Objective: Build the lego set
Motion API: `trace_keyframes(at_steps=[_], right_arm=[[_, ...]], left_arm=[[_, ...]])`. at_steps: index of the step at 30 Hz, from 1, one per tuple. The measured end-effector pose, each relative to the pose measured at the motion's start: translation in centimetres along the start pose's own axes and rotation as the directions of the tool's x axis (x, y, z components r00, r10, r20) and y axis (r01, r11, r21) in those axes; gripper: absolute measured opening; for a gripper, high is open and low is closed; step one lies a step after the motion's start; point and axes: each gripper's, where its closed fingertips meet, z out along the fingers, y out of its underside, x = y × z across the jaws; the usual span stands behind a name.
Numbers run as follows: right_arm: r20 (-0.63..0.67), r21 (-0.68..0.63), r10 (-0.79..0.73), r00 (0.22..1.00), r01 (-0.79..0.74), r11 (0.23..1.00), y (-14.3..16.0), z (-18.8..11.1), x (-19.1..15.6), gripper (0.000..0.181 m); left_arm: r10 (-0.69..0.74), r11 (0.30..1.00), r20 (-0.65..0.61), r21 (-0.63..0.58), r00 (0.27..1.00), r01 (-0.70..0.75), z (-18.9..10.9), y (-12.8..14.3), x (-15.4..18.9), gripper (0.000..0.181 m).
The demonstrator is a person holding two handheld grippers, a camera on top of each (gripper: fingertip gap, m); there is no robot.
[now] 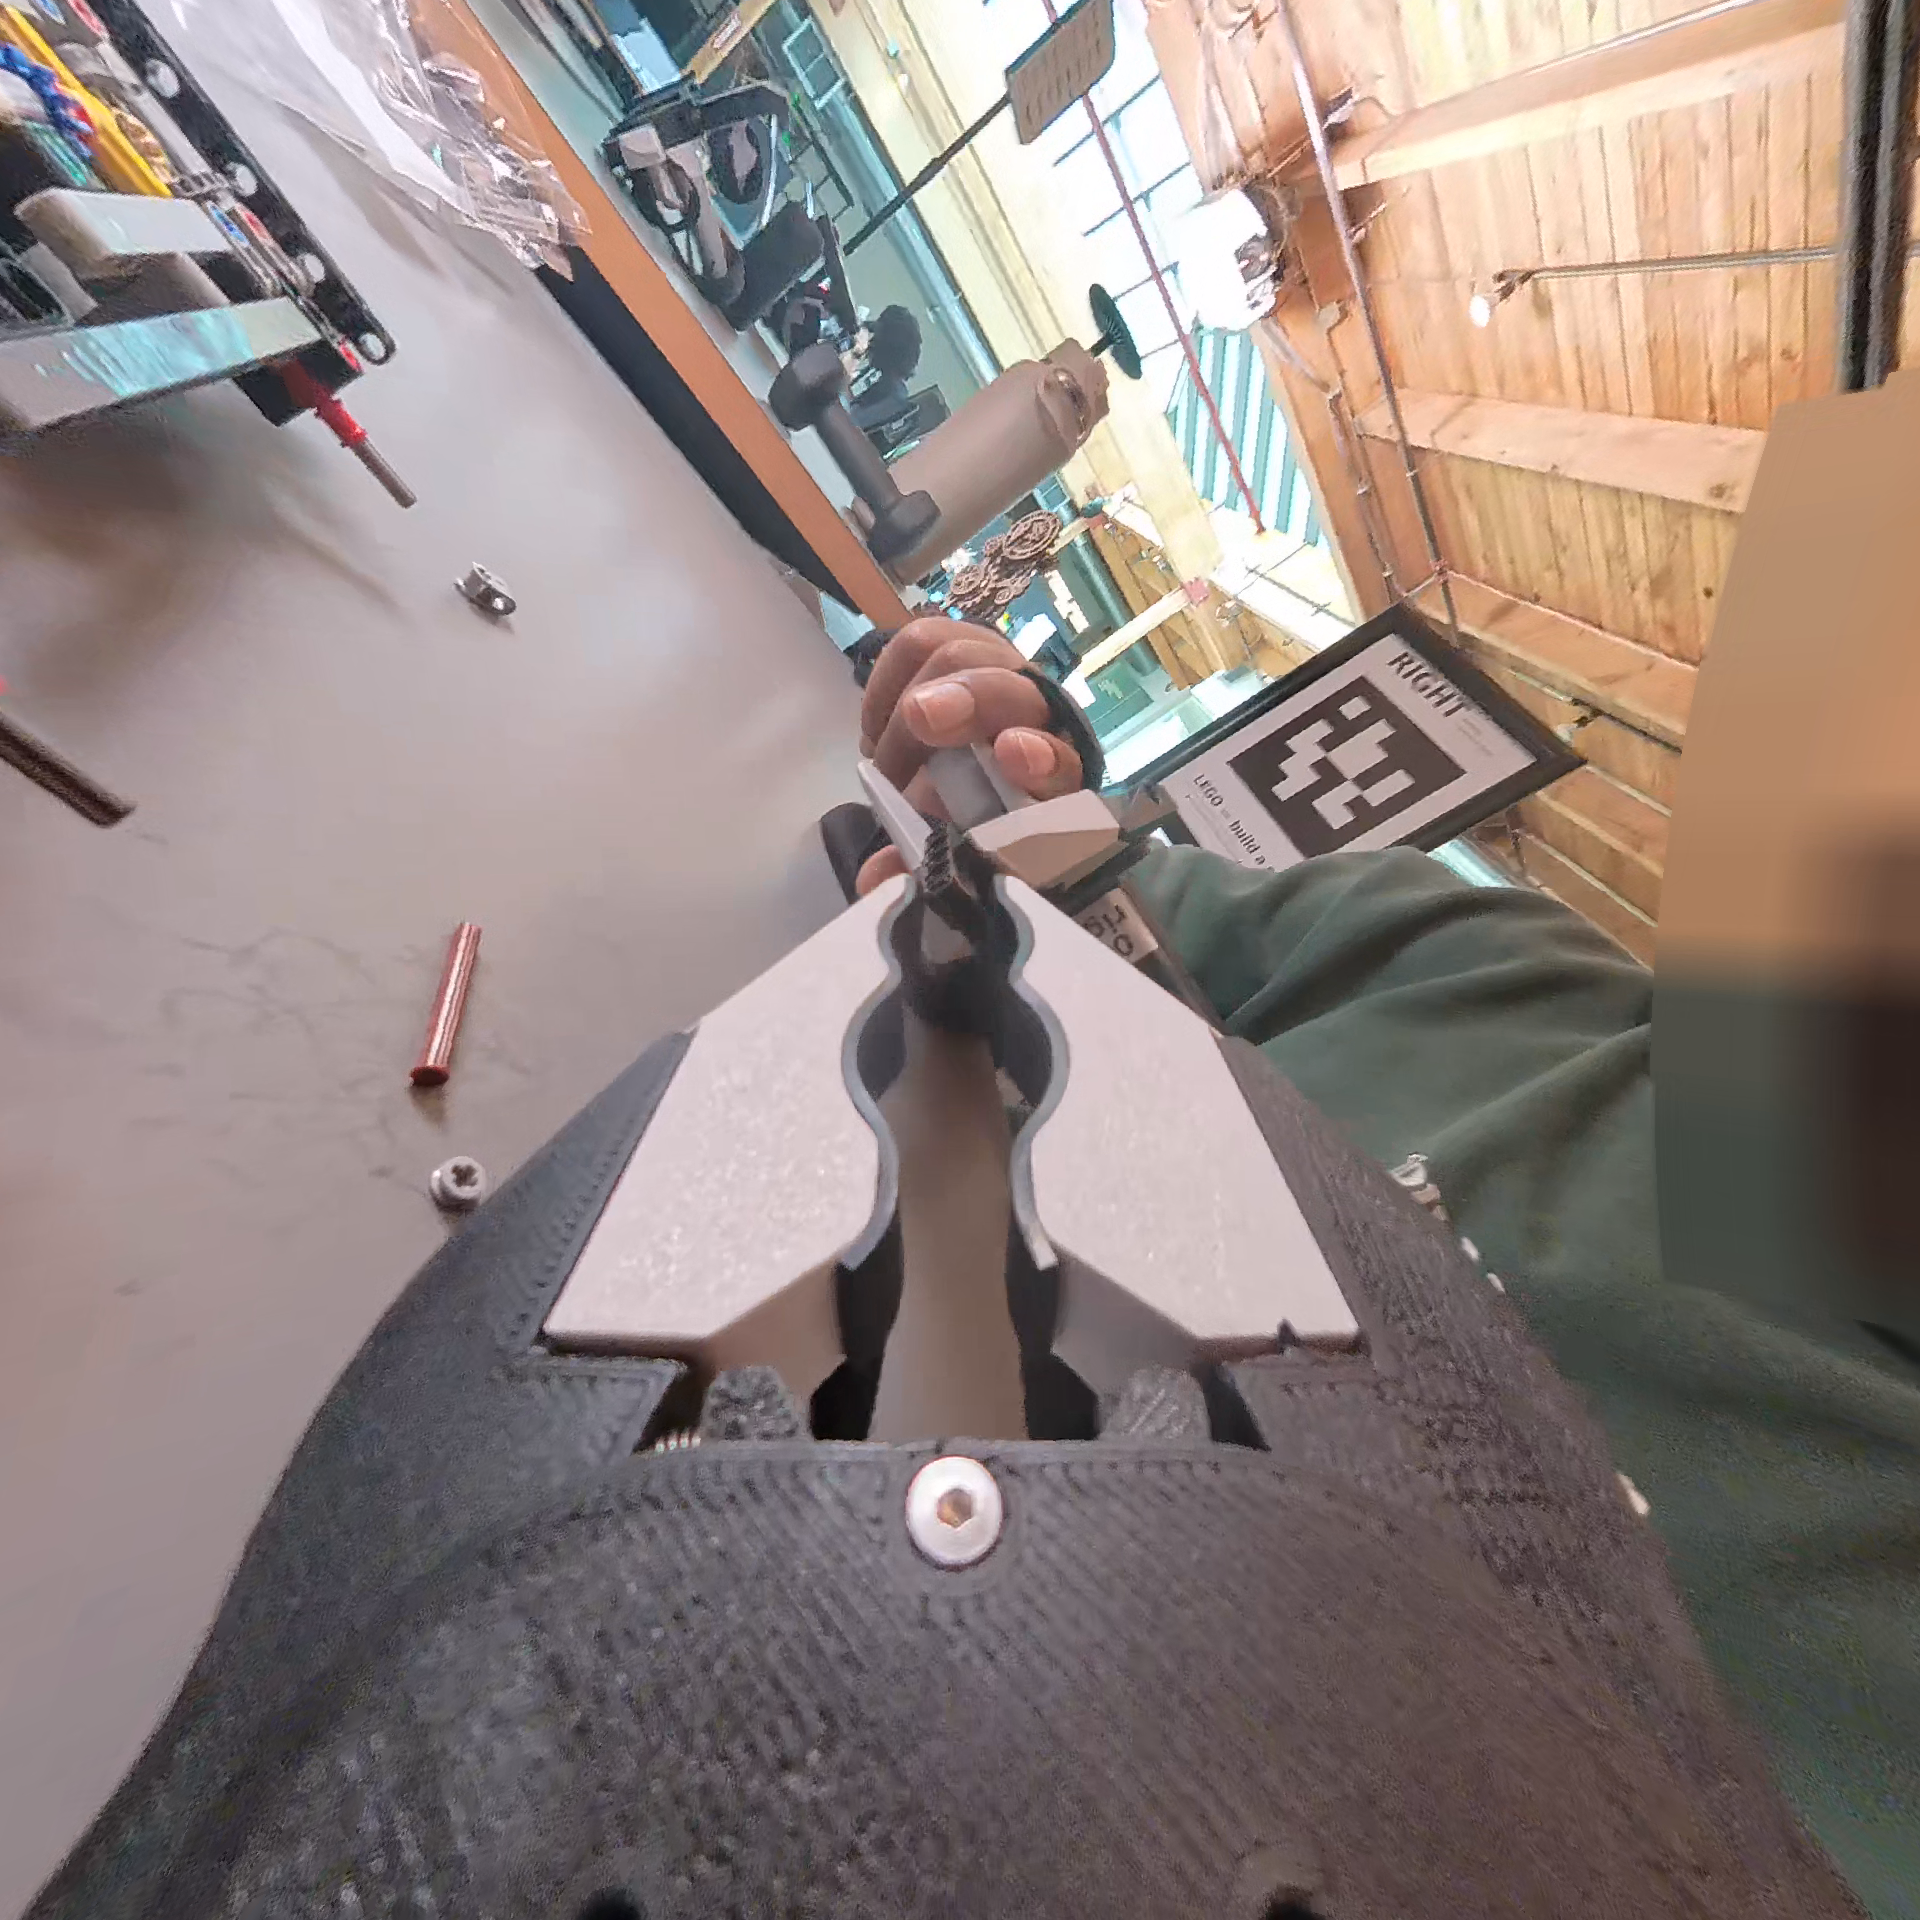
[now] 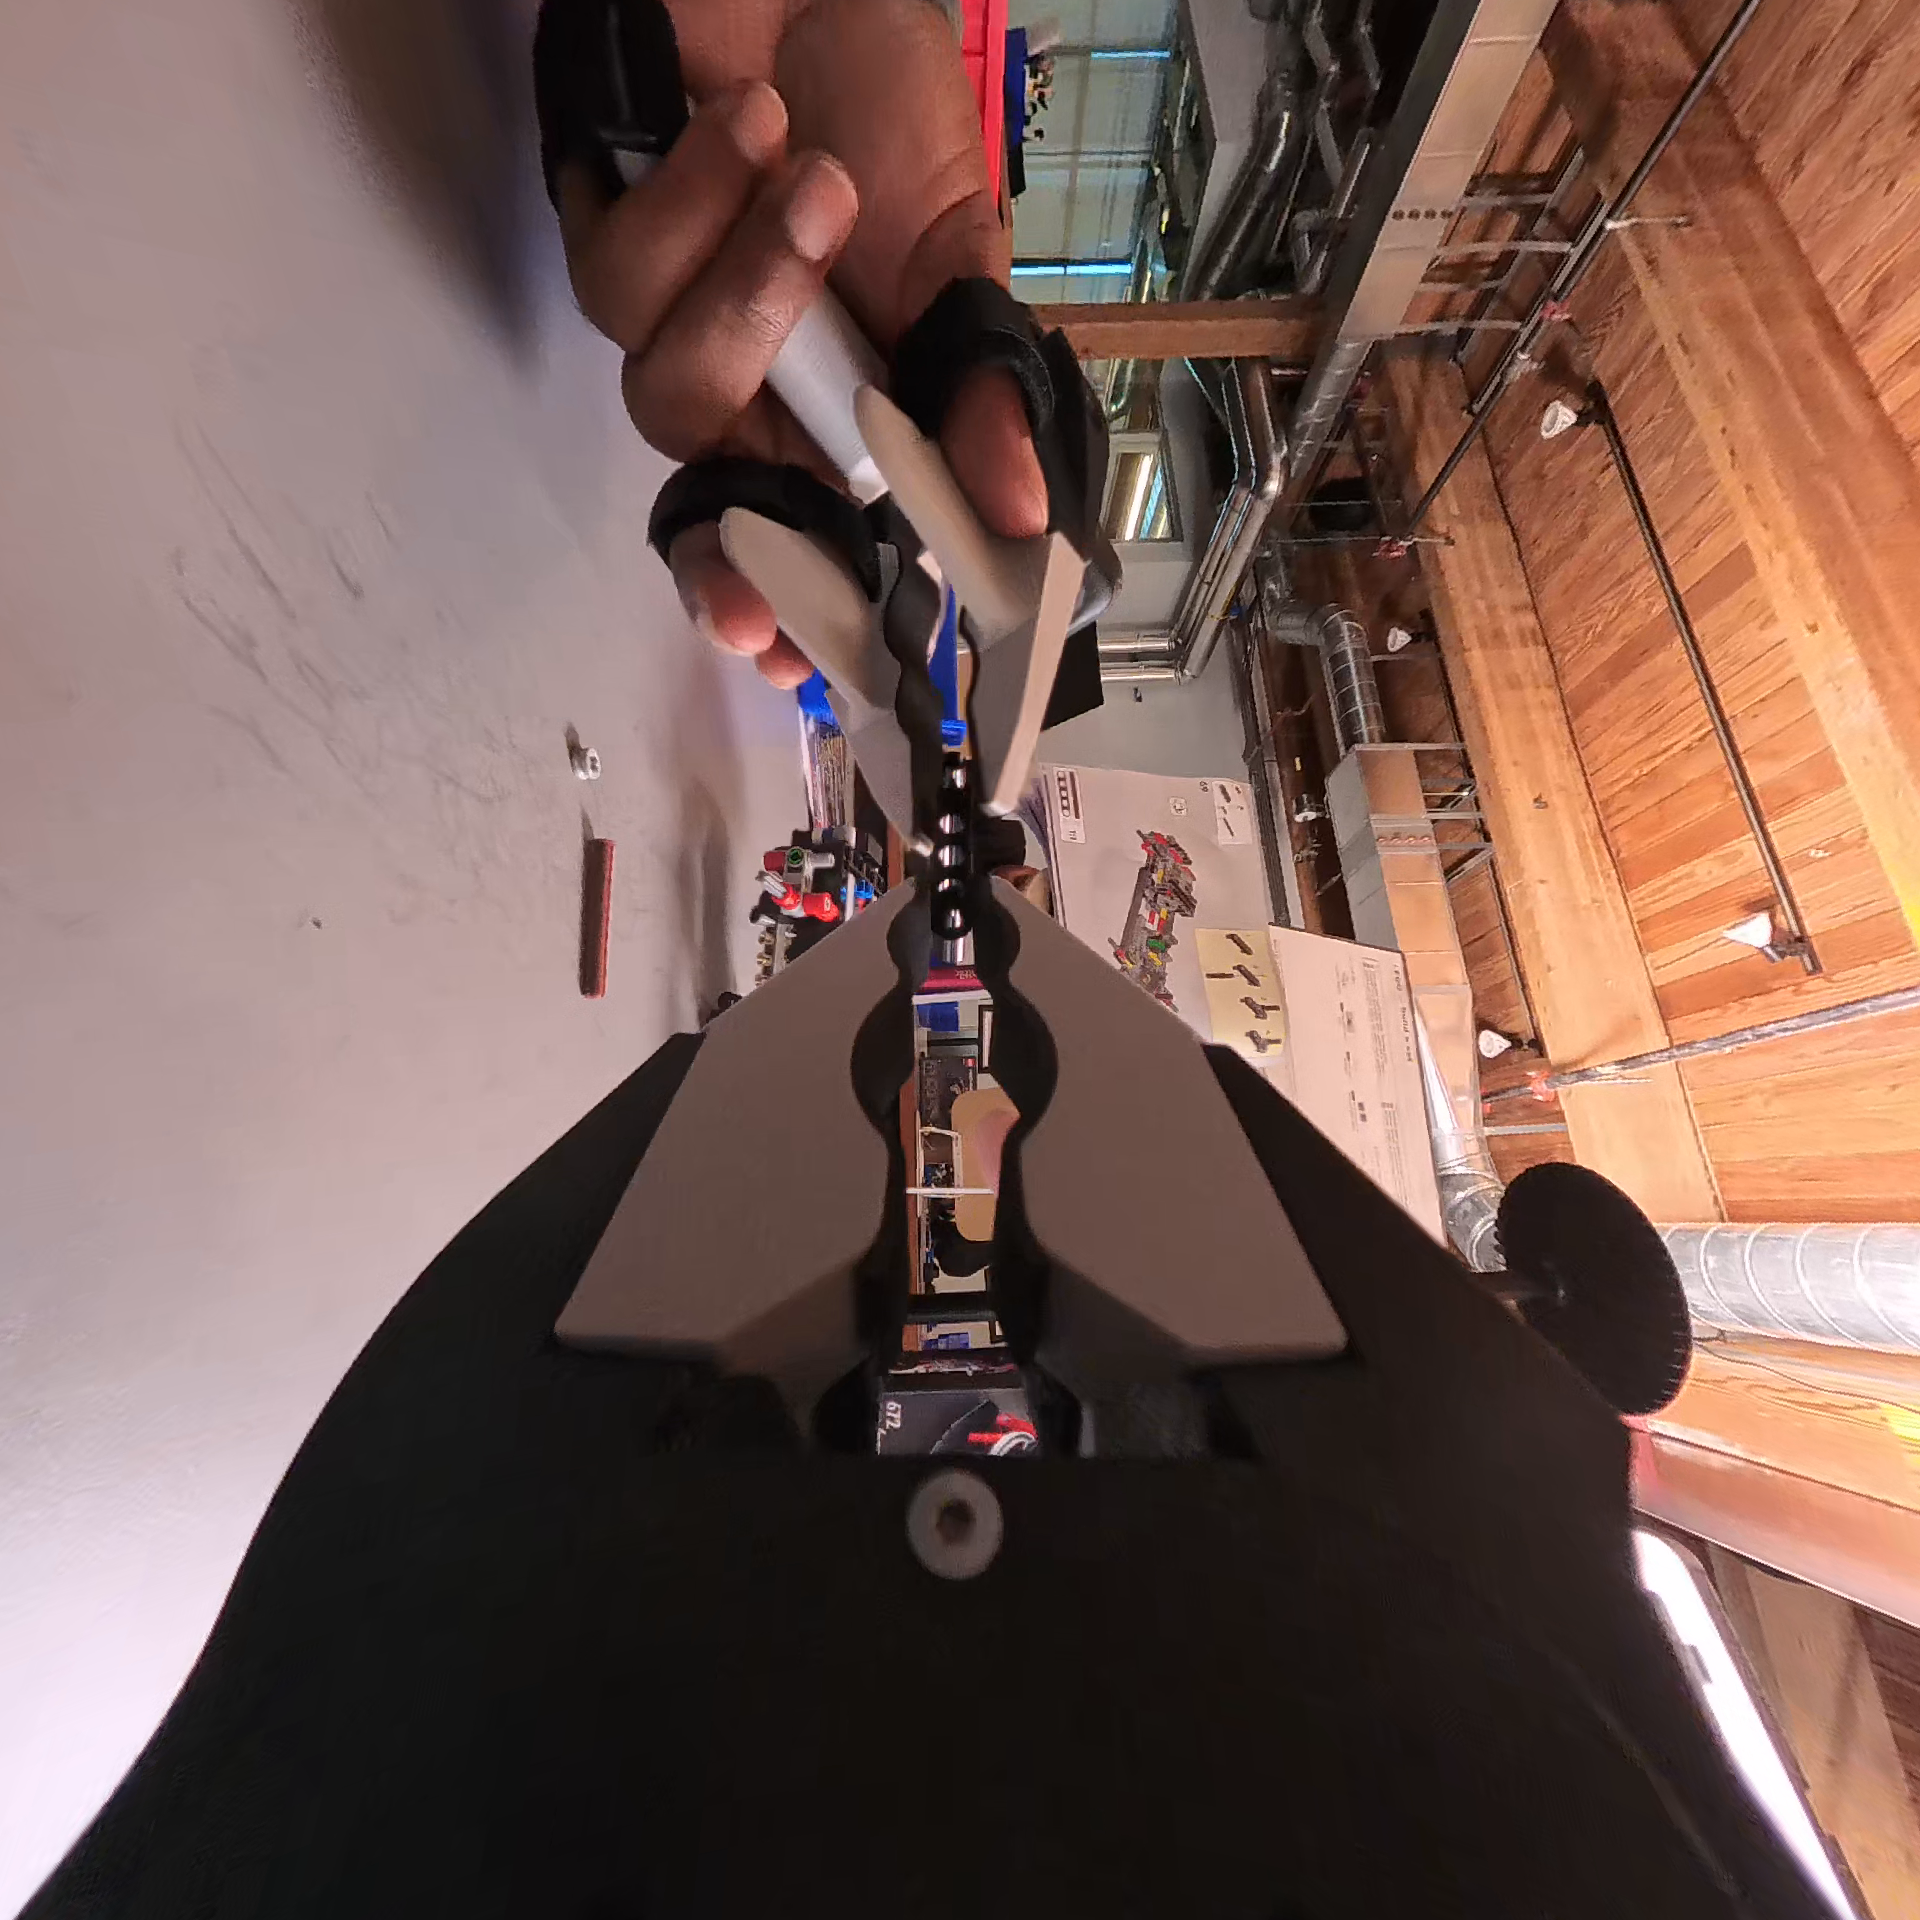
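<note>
Right wrist view: both grippers (image 2: 954, 902) pinch one black holed beam (image 2: 951, 831), jaws pressed on opposite ends. Light, stiff, small; judged best held at its ends, with the left gripper (image 1: 951, 891) at 12 o'clock.

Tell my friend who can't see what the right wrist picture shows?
Two tools meet tip to tip, both pinching one black holed lego beam: the right tool from below, the left tool from above, held by a hand. A red rod lies on the grey table.

A grey table (image 1: 312, 810) carries the loose parts. On it lie a red axle (image 1: 447, 1005), a small grey round piece (image 1: 458, 1182), a grey connector (image 1: 485, 590) and clear plastic bags (image 1: 457, 135).
</note>
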Motion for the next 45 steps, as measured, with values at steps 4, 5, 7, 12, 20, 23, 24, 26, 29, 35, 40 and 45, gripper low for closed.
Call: trace_keyframes(at_steps=[4, 5, 7, 12, 20, 23, 24, 26, 29, 35, 40, 45], right_arm=[[0.017, -0.001, 0.023, 1.000, -0.023, 1.000, 0.0, 0.0, -0.3, 0.003], [0.041, -0.001, 0.070, 0.997, -0.070, 0.998, 0.1, 0.0, -0.5, 0.005], [0.136, -0.002, 0.274, 0.952, -0.276, 0.961, 0.3, 0.0, -1.2, 0.015], [0.424, -0.114, 0.848, 0.319, -0.910, 0.399, -0.1, -1.0, -0.4, 0.040], [0.524, -0.207, 0.852, -0.012, -0.972, 0.114, -0.8, -2.0, 0.3, 0.004], [0.525, -0.204, 0.849, 0.066, -0.958, 0.201, -0.7, -2.2, -0.3, 0.004], [0.529, -0.215, 0.843, 0.100, -0.945, 0.247, -0.7, -2.2, -0.8, 0.004], [0.534, -0.223, 0.823, 0.196, -0.905, 0.361, -0.5, -2.4, -1.9, 0.004], [0.543, -0.245, 0.808, 0.230, -0.877, 0.414, -0.6, -2.5, -3.2, 0.004], [0.544, -0.260, 0.810, 0.218, -0.875, 0.410, -0.5, -2.3, -3.9, 0.004], [0.512, -0.312, 0.858, 0.031, -0.924, 0.219, -0.2, -2.0, -3.1, 0.004], [0.465, -0.453, 0.806, -0.366, -0.881, -0.138, -0.1, -1.9, -2.1, 0.004]], left_arm=[[0.061, 0.998, 0.053, -0.021, 0.997, -0.060, 0.0, 0.2, -0.4, 0.008], [0.095, 0.995, 0.073, -0.019, 0.993, -0.093, 0.0, 0.1, -0.5, 0.007], [0.221, 0.975, 0.133, -0.036, 0.966, -0.218, -0.2, -0.2, -0.8, 0.007], [0.643, 0.766, 0.210, -0.143, 0.737, -0.627, -0.1, -0.2, 0.0, 0.007], [0.798, 0.602, 0.153, -0.226, 0.583, -0.766, 1.6, 1.8, 1.0, 0.006], [0.798, 0.601, 0.154, -0.261, 0.582, -0.755, 1.7, 2.3, 0.3, 0.006], [0.798, 0.600, 0.158, -0.287, 0.581, -0.747, 1.7, 2.5, -0.1, 0.007], [0.811, 0.580, 0.171, -0.355, 0.559, -0.733, 1.7, 3.1, -1.2, 0.009], [0.821, 0.557, 0.157, -0.431, 0.549, -0.709, 1.7, 4.2, -2.3, 0.006], [0.830, 0.540, 0.162, -0.476, 0.534, -0.694, 1.5, 4.5, -2.9, 0.005], [0.782, 0.611, 0.186, -0.416, 0.595, -0.673, 1.4, 3.7, -2.3, 0.006], [0.831, 0.553, 0.195, -0.386, 0.521, -0.738, 1.3, 2.9, -1.4, 0.016]])
